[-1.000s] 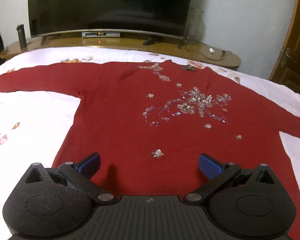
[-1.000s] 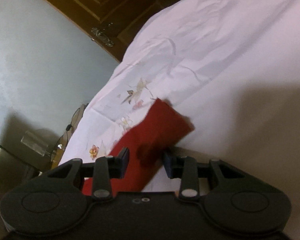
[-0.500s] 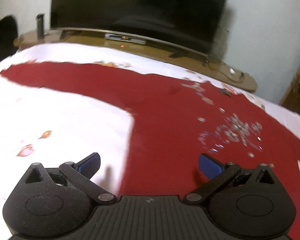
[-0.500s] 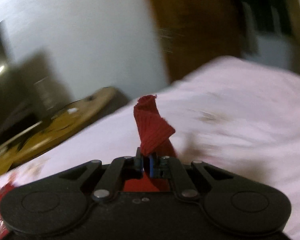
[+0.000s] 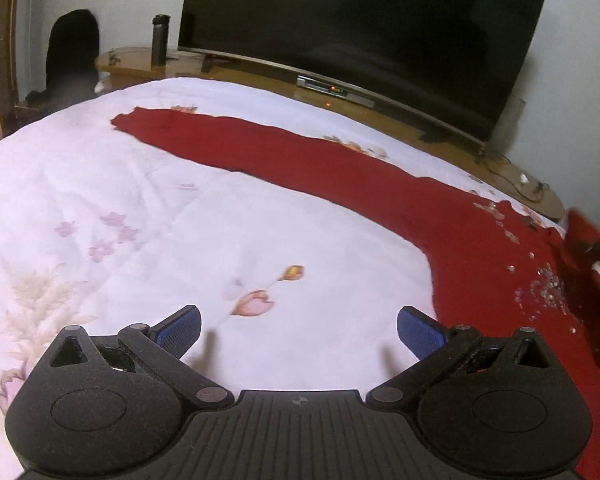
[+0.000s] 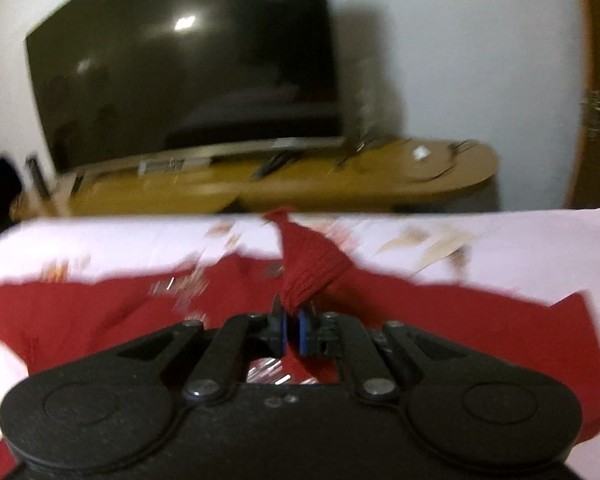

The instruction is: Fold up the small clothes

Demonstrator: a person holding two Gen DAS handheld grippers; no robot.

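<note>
Cloth sits pinched in my right claw (image 6: 291, 330): its blue pads are pressed tight on the cuff end of the red sweater (image 6: 100, 312), and a bunched tuft of the knit stands up just beyond them. That view is blurred. Below the claw the sweater's body lies spread on the white bedspread (image 6: 500, 240), with its beaded patch a smear of glints to the left of the pads.

My left claw (image 5: 299, 330) stands wide, nothing between its blue pads (image 5: 180, 328), over bare bedspread with a pink flower print just ahead of it. From here the sweater's other sleeve (image 5: 260, 148) lies flat, stretched out long toward the far left of the bed, and the body with its beads fills the right edge, where a lifted fold of red rises, blurred.

Past the bed runs a low wooden stand (image 5: 380, 120) carrying a big dark television (image 5: 360, 32); a dark bottle (image 5: 159, 40) stands at its left end.
</note>
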